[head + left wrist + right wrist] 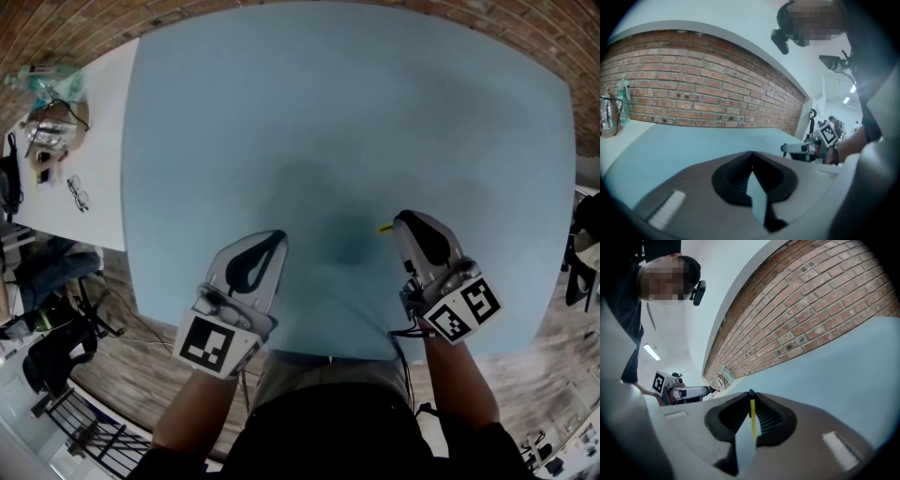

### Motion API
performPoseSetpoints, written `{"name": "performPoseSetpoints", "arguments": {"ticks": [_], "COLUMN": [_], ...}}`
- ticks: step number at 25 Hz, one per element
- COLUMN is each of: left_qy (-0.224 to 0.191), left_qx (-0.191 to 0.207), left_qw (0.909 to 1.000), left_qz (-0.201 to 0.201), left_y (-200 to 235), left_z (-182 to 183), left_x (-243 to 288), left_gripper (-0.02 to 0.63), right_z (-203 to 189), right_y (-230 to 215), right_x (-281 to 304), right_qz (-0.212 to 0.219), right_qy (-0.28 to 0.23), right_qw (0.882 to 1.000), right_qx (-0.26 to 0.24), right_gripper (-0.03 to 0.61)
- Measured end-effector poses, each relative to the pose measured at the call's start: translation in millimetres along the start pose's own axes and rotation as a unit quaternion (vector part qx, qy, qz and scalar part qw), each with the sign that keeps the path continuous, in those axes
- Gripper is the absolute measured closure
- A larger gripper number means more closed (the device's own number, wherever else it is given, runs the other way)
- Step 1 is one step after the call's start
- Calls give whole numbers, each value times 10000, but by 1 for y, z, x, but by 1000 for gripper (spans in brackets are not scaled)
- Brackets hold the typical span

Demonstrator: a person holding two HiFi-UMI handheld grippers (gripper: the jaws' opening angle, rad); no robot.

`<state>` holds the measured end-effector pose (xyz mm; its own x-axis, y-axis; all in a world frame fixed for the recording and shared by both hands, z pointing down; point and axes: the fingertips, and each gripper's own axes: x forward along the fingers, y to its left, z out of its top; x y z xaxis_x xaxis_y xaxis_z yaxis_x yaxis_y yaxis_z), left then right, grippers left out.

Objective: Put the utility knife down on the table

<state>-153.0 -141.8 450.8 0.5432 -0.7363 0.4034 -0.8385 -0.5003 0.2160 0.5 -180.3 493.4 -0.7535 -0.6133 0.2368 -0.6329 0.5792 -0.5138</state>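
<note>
Head view: left gripper (277,236) and right gripper (397,221) well apart over the table (347,112), by its near edge; yellow knife (385,228) tip sticking out of the right one.
Left gripper view: jaws together, empty; kettle (606,121) and bottle (623,104) beyond the table's left end.
Right gripper view: jaws clamped on the knife, seen edge-on.

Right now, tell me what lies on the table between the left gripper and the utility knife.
Nothing: in the head view, only bare blue table separates the left gripper from the yellow utility knife clamped in the right gripper.
</note>
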Motion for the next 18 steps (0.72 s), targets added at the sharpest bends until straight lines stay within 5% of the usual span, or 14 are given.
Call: {"name": "performPoseSetpoints", "arguments": {"ticks": [18], "left_qy": [93], "left_qx": [-177], "left_qw": [9998], "left_qz": [17], "left_y": [-11], "left_z": [-15], "left_x": [-1], "left_gripper": [611], "right_z": [-17], "right_y": [-4], "right_x": [-1], "right_qz": [-4], "right_qy": [170], "right_qw": [9999], "right_qx": [32], "right_gripper": [532]}}
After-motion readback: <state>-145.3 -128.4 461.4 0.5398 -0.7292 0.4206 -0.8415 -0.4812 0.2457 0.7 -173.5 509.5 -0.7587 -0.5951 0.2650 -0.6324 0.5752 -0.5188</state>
